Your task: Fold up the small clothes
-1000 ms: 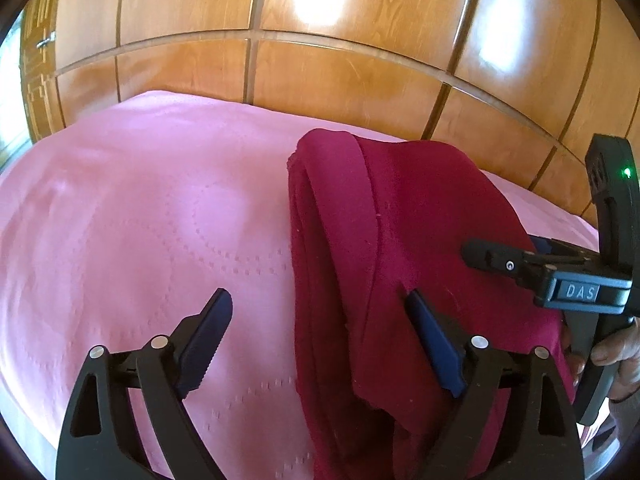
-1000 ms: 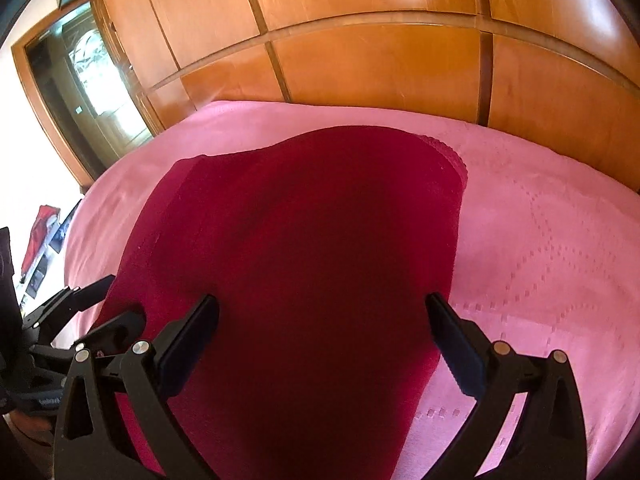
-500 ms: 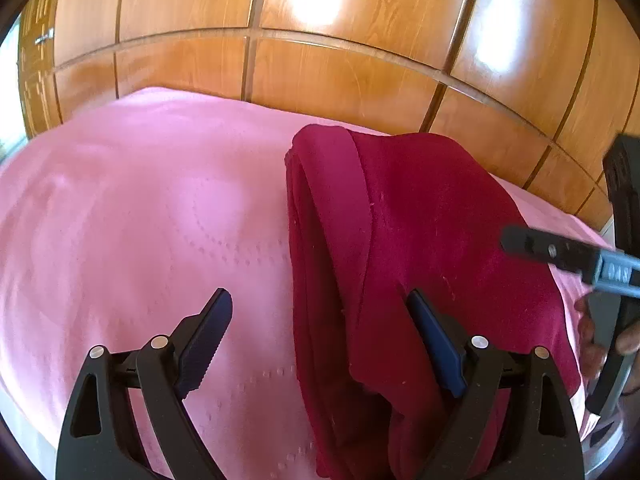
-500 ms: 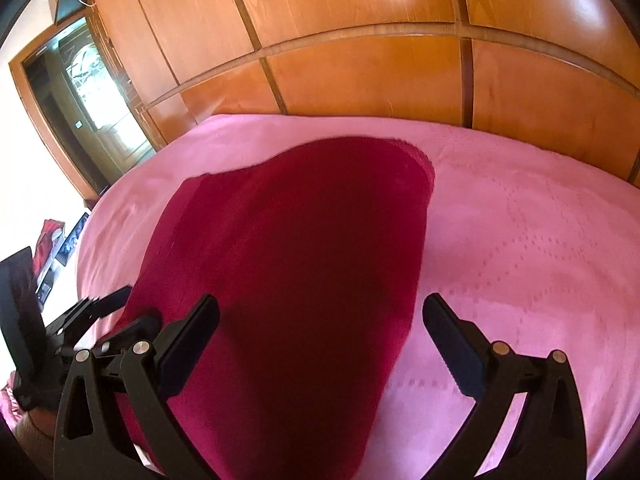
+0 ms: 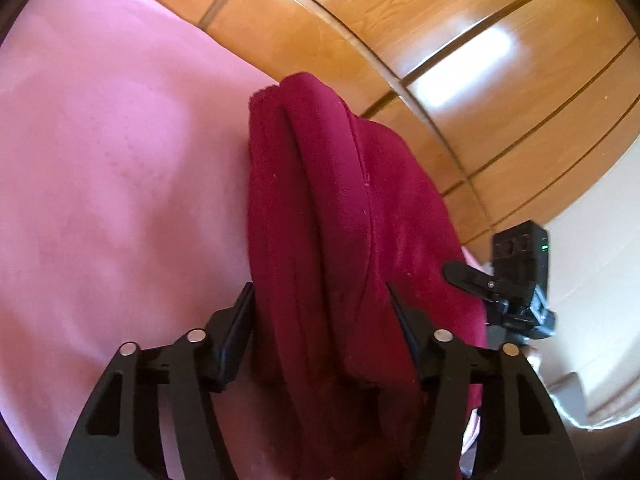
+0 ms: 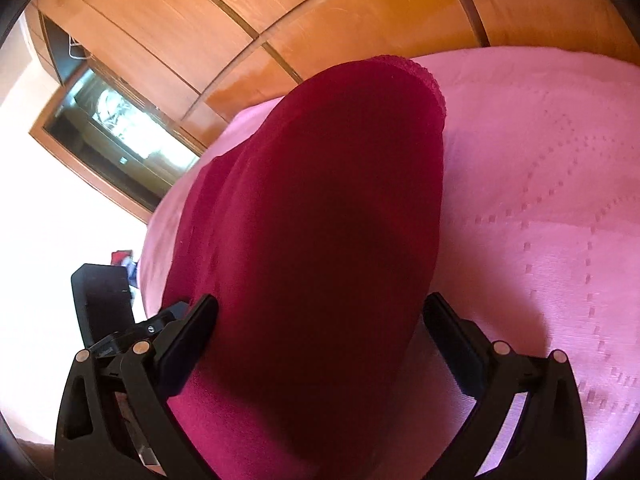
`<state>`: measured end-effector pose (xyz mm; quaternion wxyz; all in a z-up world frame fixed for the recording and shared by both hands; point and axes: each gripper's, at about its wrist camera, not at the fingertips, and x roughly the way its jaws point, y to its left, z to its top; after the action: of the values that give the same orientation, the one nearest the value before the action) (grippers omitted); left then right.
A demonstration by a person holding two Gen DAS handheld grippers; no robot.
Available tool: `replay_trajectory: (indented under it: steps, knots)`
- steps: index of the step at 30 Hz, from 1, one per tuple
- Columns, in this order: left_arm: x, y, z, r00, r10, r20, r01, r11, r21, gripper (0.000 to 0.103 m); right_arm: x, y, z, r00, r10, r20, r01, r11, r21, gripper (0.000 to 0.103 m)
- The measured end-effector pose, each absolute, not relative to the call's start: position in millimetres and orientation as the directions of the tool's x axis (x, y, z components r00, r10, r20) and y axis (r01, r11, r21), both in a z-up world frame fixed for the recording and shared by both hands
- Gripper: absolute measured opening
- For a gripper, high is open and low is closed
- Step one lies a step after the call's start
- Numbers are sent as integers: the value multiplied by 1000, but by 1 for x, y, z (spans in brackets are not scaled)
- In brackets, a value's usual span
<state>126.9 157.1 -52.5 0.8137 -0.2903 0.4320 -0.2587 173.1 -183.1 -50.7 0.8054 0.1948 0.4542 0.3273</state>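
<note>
A folded dark red garment (image 5: 340, 220) lies on the pink bedspread (image 5: 112, 184). My left gripper (image 5: 320, 316) has narrowed around the garment's folded near left edge, with the thick cloth layers between its fingers. In the right wrist view the garment (image 6: 320, 240) fills the middle and rises toward the camera. My right gripper (image 6: 320, 340) straddles its near edge with the fingers wide apart. The right gripper also shows in the left wrist view (image 5: 512, 292) at the garment's right side.
A wooden panelled wardrobe (image 5: 440, 32) stands right behind the bed. A doorway with a window (image 6: 116, 136) is at the left in the right wrist view. The pink bedspread (image 6: 540, 200) stretches to the right of the garment.
My left gripper has moved right onto the garment's folded edge and its fingers have closed in on it. The right gripper has advanced over the garment, and both views have tilted.
</note>
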Motion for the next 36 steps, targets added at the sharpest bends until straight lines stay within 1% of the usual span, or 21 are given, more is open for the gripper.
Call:
replay_trajectory:
  steps: [2,3,4,5,6,7,9,10,12,14,18,22,23,25,27,28,29,30,32,34,36]
  knots:
    - [128,157,-55,486,-698,-526,177,668,-723,55,176,-179,-51,359,714,-601,-361,700,616,99]
    - [127,157,-55,485,-708,-514,179,655,-734,53,176,-176,-50,349,717,-603,-370,697,615,91]
    - [126,157,-55,483,-718,-502,180,642,-745,49,176,-171,-50,335,722,-605,-379,691,615,85]
    - [126,157,-56,482,-730,-484,180,623,-761,45,176,-168,-48,338,718,-609,-381,696,609,82]
    - [125,158,-56,481,-739,-471,180,610,-772,43,173,-167,-46,342,715,-609,-385,698,604,77]
    - [124,159,-55,481,-749,-455,181,593,-785,42,171,-166,-41,349,712,-610,-397,701,592,75]
    - [122,160,-51,488,-770,-412,184,551,-814,40,166,-164,-33,356,712,-605,-419,701,577,64]
    - [121,159,-48,492,-778,-391,190,534,-824,39,166,-162,-28,359,713,-602,-432,699,570,62]
    - [123,154,-41,496,-782,-377,203,527,-825,38,165,-162,-14,375,716,-589,-461,695,552,58]
    - [132,143,-29,493,-787,-371,231,529,-816,38,169,-163,-1,398,717,-572,-474,695,541,57]
    - [164,126,-11,494,-783,-378,269,551,-790,38,193,-176,17,453,698,-555,-473,716,514,57]
    - [216,96,6,483,-765,-426,309,604,-734,38,230,-199,12,492,663,-564,-413,748,519,57]
    - [223,92,6,476,-760,-442,312,616,-724,38,239,-205,7,496,652,-574,-390,758,523,59]
    - [242,76,1,460,-727,-509,308,669,-677,38,253,-214,-7,509,604,-613,-336,795,505,67]
    - [258,59,-15,443,-645,-623,264,758,-597,38,263,-218,-28,511,528,-679,-272,848,455,87]
    - [262,55,-22,446,-600,-664,239,795,-557,47,264,-220,-34,515,518,-683,-262,854,450,90]
    - [263,53,-27,461,-554,-694,216,828,-517,59,263,-222,-37,516,521,-680,-257,852,457,94]
    - [260,54,-26,481,-532,-696,200,840,-504,62,259,-224,-37,521,524,-673,-250,848,467,98]
    - [249,57,-18,527,-494,-691,178,860,-479,63,248,-228,-26,565,495,-660,-240,864,442,100]
    - [235,61,-8,585,-442,-680,158,885,-439,63,234,-233,-9,627,447,-638,-225,888,401,100]
    - [218,62,6,652,-389,-651,163,910,-381,63,220,-234,2,666,428,-611,-231,897,377,99]
